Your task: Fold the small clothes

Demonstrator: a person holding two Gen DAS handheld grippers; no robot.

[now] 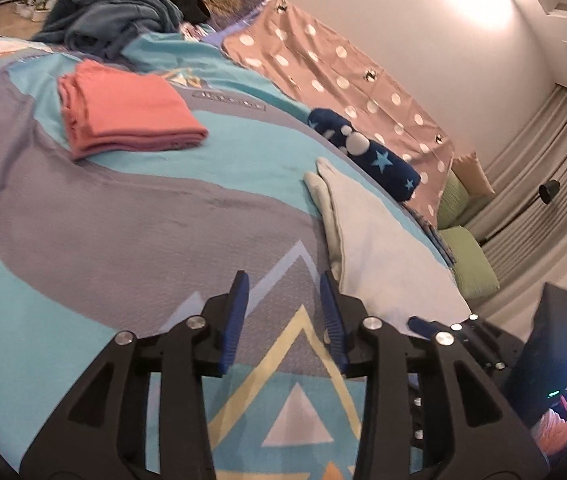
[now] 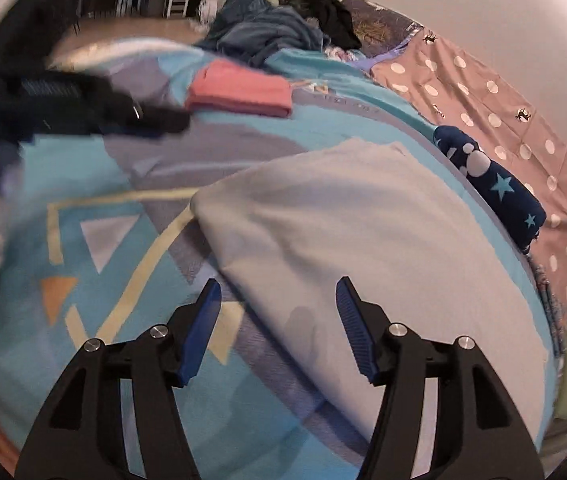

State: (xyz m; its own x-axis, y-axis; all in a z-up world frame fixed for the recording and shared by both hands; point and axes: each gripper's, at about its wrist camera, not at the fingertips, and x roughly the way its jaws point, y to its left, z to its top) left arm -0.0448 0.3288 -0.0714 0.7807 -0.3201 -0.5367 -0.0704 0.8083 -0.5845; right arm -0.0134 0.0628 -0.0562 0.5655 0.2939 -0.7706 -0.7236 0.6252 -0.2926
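A pale grey-white garment [image 2: 363, 232] lies folded flat on the bedspread; it also shows at the right of the left wrist view [image 1: 383, 256]. My right gripper [image 2: 277, 292] is open and empty, its jaws standing over the garment's near left edge. My left gripper [image 1: 285, 284] is open and empty above the bedspread, just left of the garment. The other gripper's black body [image 1: 539, 360] shows at the right, and the left gripper appears blurred at the left of the right wrist view [image 2: 63, 104]. A folded coral garment [image 1: 123, 112] lies further back [image 2: 239, 94].
The bed carries a turquoise and grey patterned spread [image 1: 123, 220]. A navy star-print roll [image 1: 367, 148] lies beside a pink dotted sheet [image 1: 343, 64] along the wall. A heap of blue and black clothes [image 2: 275, 32] sits at the far end. Green cushions [image 1: 471, 264] lie past the bed's edge.
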